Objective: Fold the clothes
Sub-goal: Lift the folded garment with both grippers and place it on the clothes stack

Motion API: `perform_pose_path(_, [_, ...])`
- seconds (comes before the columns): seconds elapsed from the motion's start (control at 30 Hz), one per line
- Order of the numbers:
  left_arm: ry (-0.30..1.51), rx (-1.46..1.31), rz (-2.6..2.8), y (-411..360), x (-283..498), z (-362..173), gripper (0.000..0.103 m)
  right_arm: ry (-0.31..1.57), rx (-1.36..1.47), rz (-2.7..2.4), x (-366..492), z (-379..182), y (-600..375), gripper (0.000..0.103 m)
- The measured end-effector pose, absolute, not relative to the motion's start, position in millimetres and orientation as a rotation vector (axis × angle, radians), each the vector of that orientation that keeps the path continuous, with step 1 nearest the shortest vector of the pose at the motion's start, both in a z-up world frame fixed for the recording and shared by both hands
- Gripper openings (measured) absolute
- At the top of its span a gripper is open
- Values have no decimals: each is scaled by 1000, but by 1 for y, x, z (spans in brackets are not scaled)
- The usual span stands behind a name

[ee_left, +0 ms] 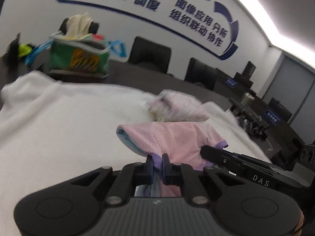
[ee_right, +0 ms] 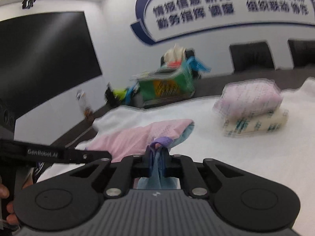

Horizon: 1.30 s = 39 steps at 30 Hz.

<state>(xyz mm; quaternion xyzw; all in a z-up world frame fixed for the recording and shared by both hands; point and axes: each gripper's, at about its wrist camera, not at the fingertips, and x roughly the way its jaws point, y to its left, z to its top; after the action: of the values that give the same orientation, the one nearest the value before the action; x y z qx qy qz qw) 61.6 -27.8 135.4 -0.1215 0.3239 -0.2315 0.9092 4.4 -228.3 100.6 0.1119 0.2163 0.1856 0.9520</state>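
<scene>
Two tools, left tool (ee_left: 157, 164) and right tool (ee_right: 157, 157), each pinch the pink garment (ee_left: 175, 139) above the white-covered surface (ee_left: 59, 127), near two folded items (ee_right: 252, 108), a green bag (ee_left: 78, 57), black chairs (ee_left: 149, 53) and a lettered wall (ee_right: 216, 9).

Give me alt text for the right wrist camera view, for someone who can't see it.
The right gripper is shut on a pink garment with blue lining, lifting it over a white cloth. Two folded garments sit stacked at right; a green mesh bag of clothes stands behind. The left gripper reaches in from the left.
</scene>
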Motion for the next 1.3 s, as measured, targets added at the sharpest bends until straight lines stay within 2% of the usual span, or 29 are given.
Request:
perform_pose_path(0.27, [643,-230,-547,-101,155,214,6,395,182,305,74,186,-299,7])
perform_pose_path(0.4, [638,-232,-560,-139,221,230,6,405,146,252,128,207,-331,7])
perform_pose_path(0.6, [669,-205,-552,-188,289,199,6,477,119,211,213,193,-377,7])
perform_pose_path(0.83, [747,-138,-520,-213,325,126,7,592,139,207,284,115,-412,8])
perform_pose_path(0.9, [774,-118,-509,-217,333,103,17,625,121,204,294,91,-414,12])
perform_pose_path(0.93, [787,-108,-503,-219,337,92,23,637,102,203,297,82,-414,20])
perform_pose_path(0.97, [781,-113,-509,-210,333,91,28,625,85,201,296,79,-415,32])
perform_pose_path(1.03, [731,-112,-511,-202,326,103,31,604,53,184,291,84,-415,44])
perform_pose_path(1.13, [633,-94,-489,-203,316,119,30,464,58,130,271,104,-419,43])
perform_pose_path(1.2, [577,-49,-459,-217,313,119,30,372,71,129,260,113,-415,33])
perform_pose_path(1.23, [548,-27,-444,-224,312,119,30,342,74,162,260,111,-410,23])
perform_pose_path(1.3, [494,16,-413,-238,309,119,27,391,58,193,273,94,-394,19])
